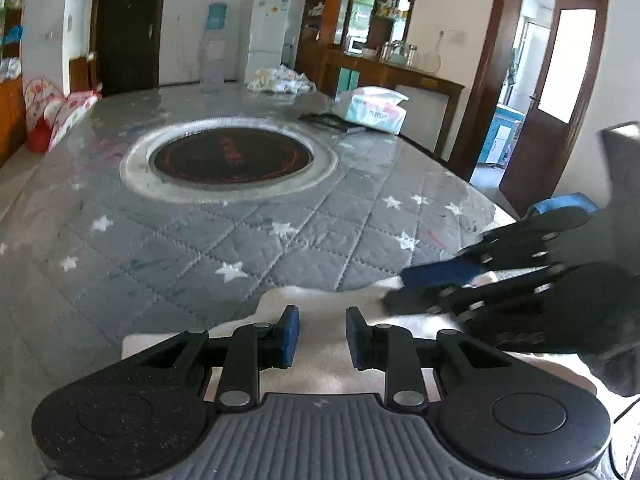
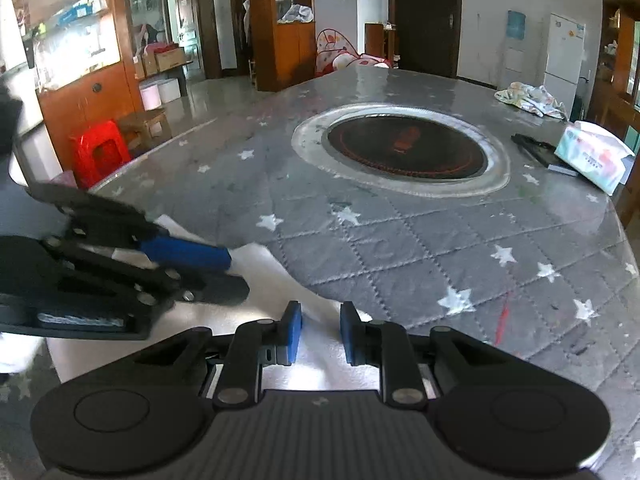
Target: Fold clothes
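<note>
white cloth (image 1: 320,344), pale and soft-looking, lies at the near edge of the table (image 1: 240,240) on the grey quilted cover with stars, directly under both tools; its far edge runs in an uneven, rumpled line, and how many layers it already has cannot be told from here, so this could be a garment lying spread out or one partly folded; left gripper (image 1: 322,338) sits low over the cloth with its blue pads standing apart at a moderate gap and nothing between them; right gripper (image 2: 320,334) is the same, jaws parted with only cloth showing below the gap; in the left wrist view the right tool comes in from the side, its tips near the cloth's far edge; judging by the look, the fabric is light and limp, likely to sag and drag on the quilted cover rather than slide clean, and a single layer may be hard to pinch off the surface; an edge or corner looks the best hold, one for each gripper, well apart so the cloth stays taut; tissue pack (image 1: 376,110) and a bundle of patterned fabric (image 1: 280,80) lie well away at the far end
</note>
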Demonstrator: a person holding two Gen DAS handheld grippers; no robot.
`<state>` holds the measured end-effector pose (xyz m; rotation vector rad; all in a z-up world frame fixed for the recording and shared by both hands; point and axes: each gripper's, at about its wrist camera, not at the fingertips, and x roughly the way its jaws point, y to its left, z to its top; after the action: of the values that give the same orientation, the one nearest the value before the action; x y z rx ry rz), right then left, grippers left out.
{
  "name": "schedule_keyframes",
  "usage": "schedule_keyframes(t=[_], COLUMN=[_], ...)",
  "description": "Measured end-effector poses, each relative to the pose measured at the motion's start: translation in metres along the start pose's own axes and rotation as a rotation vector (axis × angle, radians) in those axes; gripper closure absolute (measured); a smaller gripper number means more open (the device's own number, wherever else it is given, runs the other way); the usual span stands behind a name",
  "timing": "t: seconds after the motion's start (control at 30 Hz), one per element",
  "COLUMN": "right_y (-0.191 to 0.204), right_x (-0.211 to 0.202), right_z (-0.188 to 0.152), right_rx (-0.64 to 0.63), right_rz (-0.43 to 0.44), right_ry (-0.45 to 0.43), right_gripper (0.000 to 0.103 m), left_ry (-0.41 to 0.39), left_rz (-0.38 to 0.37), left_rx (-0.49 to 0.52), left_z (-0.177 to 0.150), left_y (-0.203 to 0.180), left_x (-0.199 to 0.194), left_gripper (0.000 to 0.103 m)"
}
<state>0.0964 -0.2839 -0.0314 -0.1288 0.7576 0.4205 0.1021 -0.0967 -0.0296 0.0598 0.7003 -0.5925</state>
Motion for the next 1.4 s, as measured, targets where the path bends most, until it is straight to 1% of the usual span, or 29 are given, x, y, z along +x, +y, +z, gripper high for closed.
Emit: schedule_keyframes(t=[0.13,0.23,0.33,0.43,0.5,0.53,0.73,0.8,0.87,0.9,0.93,1.0,1.27,1.33,1.4], right_y=[-0.004,-0.007,-0.013,-0.019,-0.024,-0.026,-0.037,-0.04,-0.042,-0.042,-0.043,-0.041,-0.029,-0.028,-0.029], right_x=[-0.028,-0.05,-0.066,-0.077,-0.082,-0.083,-0.072,-0.067,-0.063,-0.062,-0.062,-0.062,-0.069,-0.06,-0.059], right_z=[-0.006,-0.017,-0.033,-0.047,-0.055,-0.057,-0.061,-0.062,-0.063,-0.063,-0.063,-0.063,-0.058,-0.061,-0.063], right_rx=[-0.05,-0.066,-0.041,-0.004,0.026,0.04,0.113,0.134,0.145,0.149,0.152,0.141,0.065,0.046,0.046], right_rz=[-0.012,-0.026,-0.043,-0.054,-0.056,-0.057,-0.041,-0.033,-0.027,-0.025,-0.023,-0.037,-0.122,-0.132,-0.125], right_ry=[-0.005,0.0,0.018,0.033,0.034,0.032,0.022,0.024,0.023,0.022,0.021,0.013,-0.018,0.011,0.011], right_gripper=[0.083,0.083,0.083,0.083,0.083,0.083,0.083,0.083,0.084,0.089,0.09,0.097,0.098,0.098,0.096], left_ry=[0.011,0.01,0.003,-0.025,-0.045,-0.051,-0.025,-0.014,-0.003,0.003,0.006,0.009,0.026,0.023,0.02], left_rz=[-0.001,-0.001,-0.003,-0.018,-0.056,-0.083,-0.246,-0.282,-0.299,-0.307,-0.316,-0.332,-0.364,-0.369,-0.37], left_rx=[-0.012,-0.015,-0.014,0.019,0.055,0.074,0.188,0.211,0.242,0.257,0.268,0.287,0.287,0.276,0.263], left_z=[-0.002,-0.003,-0.004,-0.005,-0.006,-0.008,-0.03,-0.037,-0.043,-0.046,-0.049,-0.052,-0.059,-0.06,-0.06], left_y=[0.0,-0.002,-0.005,-0.015,-0.027,-0.035,-0.083,-0.096,-0.105,-0.11,-0.114,-0.12,-0.123,-0.123,-0.121], left_x=[0.005,0.006,0.003,-0.01,-0.022,-0.028,-0.043,-0.042,-0.039,-0.037,-0.036,-0.035,-0.03,-0.029,-0.032], left_gripper=[0.075,0.073,0.069,0.069,0.069,0.069,0.07,0.07,0.07,0.07,0.07,0.07,0.069,0.067,0.067])
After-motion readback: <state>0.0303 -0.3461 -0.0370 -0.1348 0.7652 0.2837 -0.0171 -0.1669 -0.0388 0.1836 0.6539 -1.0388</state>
